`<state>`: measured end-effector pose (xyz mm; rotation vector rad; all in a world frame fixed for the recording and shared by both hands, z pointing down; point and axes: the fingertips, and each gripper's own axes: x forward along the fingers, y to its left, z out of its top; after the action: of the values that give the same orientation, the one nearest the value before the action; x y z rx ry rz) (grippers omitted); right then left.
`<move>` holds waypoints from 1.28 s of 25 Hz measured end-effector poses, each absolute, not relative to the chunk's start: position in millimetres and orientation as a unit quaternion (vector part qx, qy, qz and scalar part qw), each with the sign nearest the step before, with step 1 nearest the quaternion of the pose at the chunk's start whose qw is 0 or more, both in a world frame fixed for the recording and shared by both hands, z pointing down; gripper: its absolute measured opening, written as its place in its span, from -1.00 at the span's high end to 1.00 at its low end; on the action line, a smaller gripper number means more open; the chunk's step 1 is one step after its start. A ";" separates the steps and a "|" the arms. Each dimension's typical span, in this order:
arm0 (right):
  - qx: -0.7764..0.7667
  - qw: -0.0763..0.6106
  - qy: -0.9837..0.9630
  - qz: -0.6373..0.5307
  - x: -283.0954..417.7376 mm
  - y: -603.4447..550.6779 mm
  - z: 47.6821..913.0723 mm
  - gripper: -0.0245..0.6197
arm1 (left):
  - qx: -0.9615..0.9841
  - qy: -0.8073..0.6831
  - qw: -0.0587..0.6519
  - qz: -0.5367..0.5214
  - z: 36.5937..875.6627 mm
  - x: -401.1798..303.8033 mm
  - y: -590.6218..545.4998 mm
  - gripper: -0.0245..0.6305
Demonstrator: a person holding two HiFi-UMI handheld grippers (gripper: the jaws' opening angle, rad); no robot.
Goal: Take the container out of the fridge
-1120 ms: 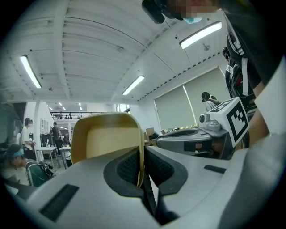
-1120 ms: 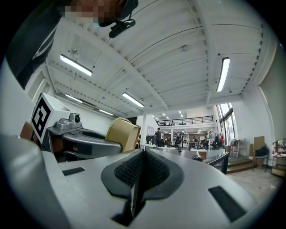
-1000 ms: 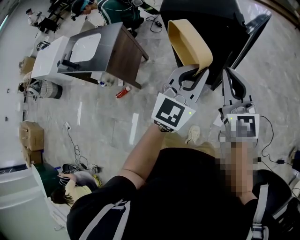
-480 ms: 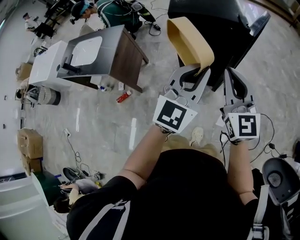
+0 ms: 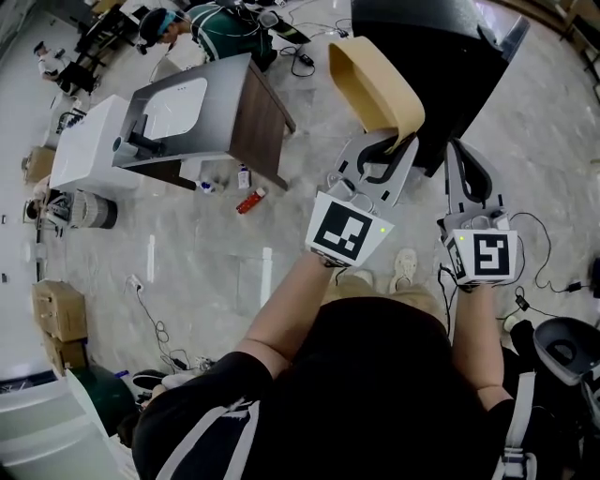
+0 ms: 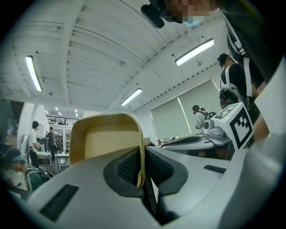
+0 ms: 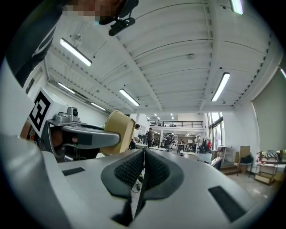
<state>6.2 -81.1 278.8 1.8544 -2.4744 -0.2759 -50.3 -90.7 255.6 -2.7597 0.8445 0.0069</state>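
Observation:
A tan, open-topped container (image 5: 375,84) is held up in the air, tilted, with my left gripper (image 5: 386,155) shut on its rim. In the left gripper view the container (image 6: 107,138) rises straight ahead and its wall is pinched between the two jaws of the left gripper (image 6: 141,172). My right gripper (image 5: 466,178) is held beside it to the right, jaws pressed together with nothing between them. From the right gripper view (image 7: 143,172) the container (image 7: 117,127) shows at the left, held by the other gripper. A black fridge (image 5: 441,52) stands just beyond both grippers.
A grey and brown table (image 5: 211,112) with a white unit (image 5: 89,141) stands on the tiled floor at upper left. A red bottle (image 5: 248,200) lies on the floor. Cardboard boxes (image 5: 58,309) sit at the left edge. People work at the far top (image 5: 220,19). Cables trail at right (image 5: 553,253).
Both grippers hold nearly the same pose with the container. The head view has shifted a little, so the table and floor items sit slightly differently in the picture.

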 end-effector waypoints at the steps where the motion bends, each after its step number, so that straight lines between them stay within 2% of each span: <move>1: 0.600 0.018 -0.795 -0.090 0.0 -75.8 277.9 0.81 | -0.949 0.287 0.126 0.002 255.4 -57.0 -85.1 0.83; 15: 0.624 0.020 -0.776 -0.095 -57.7 -20.8 279.5 0.81 | -0.950 0.275 0.149 0.009 254.7 -117.3 -35.9 0.85; 32: 0.633 0.021 -0.767 -0.102 -50.1 -11.9 274.2 0.81 | -0.950 0.275 0.145 0.009 256.1 -112.7 -30.4 0.85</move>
<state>-50.1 -11.9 274.2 1.9634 -2.3766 -0.3148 -112.7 -30.4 256.1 -2.7368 0.7931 0.0259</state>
